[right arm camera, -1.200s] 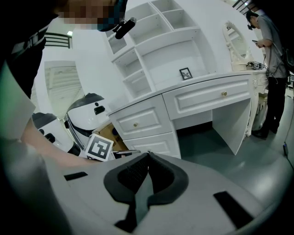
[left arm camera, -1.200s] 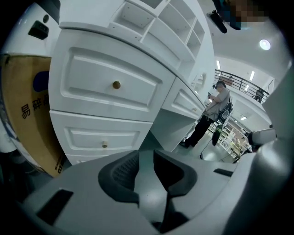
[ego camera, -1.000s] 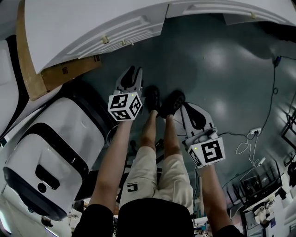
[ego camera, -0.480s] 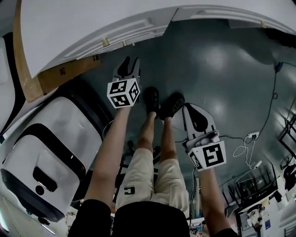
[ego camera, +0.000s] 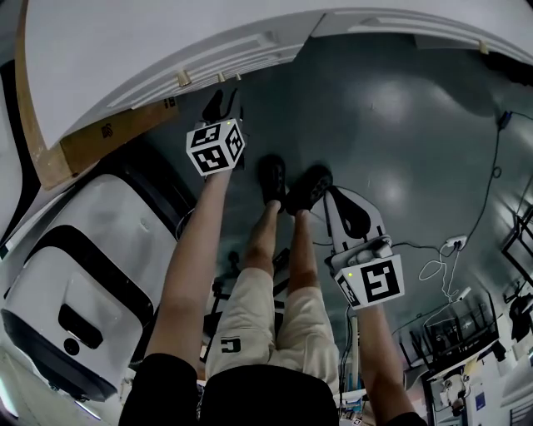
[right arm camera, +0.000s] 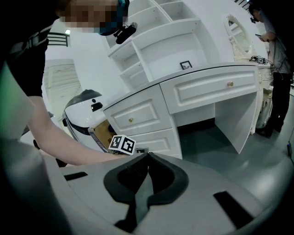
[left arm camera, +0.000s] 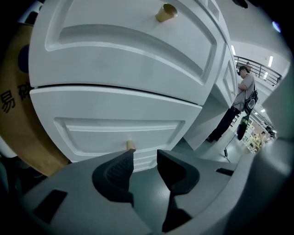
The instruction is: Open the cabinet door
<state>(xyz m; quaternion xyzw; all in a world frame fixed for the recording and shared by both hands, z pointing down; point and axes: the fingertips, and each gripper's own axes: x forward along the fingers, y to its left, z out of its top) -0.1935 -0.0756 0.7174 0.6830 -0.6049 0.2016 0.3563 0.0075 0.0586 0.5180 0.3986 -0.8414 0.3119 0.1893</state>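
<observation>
The white cabinet (left arm camera: 124,78) fills the left gripper view, with a brass knob (left arm camera: 165,12) on its upper front and a small brass knob (left arm camera: 130,146) on its lower front (left arm camera: 115,133). My left gripper (left arm camera: 145,157) points down at that lower front. Its jaws are opening, with only floor between them, and the lower knob shows just past the left fingertip (left arm camera: 123,160). In the head view the left gripper (ego camera: 225,100) reaches close under the cabinet's edge (ego camera: 208,66). My right gripper (right arm camera: 147,158) is shut on nothing and hangs back by the person's right leg (ego camera: 337,198).
A large white and black machine (ego camera: 92,258) and a cardboard box (ego camera: 117,133) stand left of the cabinet. The person's shoes (ego camera: 287,183) are on the grey floor. Cables and a power strip (ego camera: 454,243) lie at the right. Another person (left arm camera: 243,98) stands far off.
My left gripper has moved forward and down toward the cabinet's lower front, its marker cube now nearer the white edge. The right gripper has hardly shifted.
</observation>
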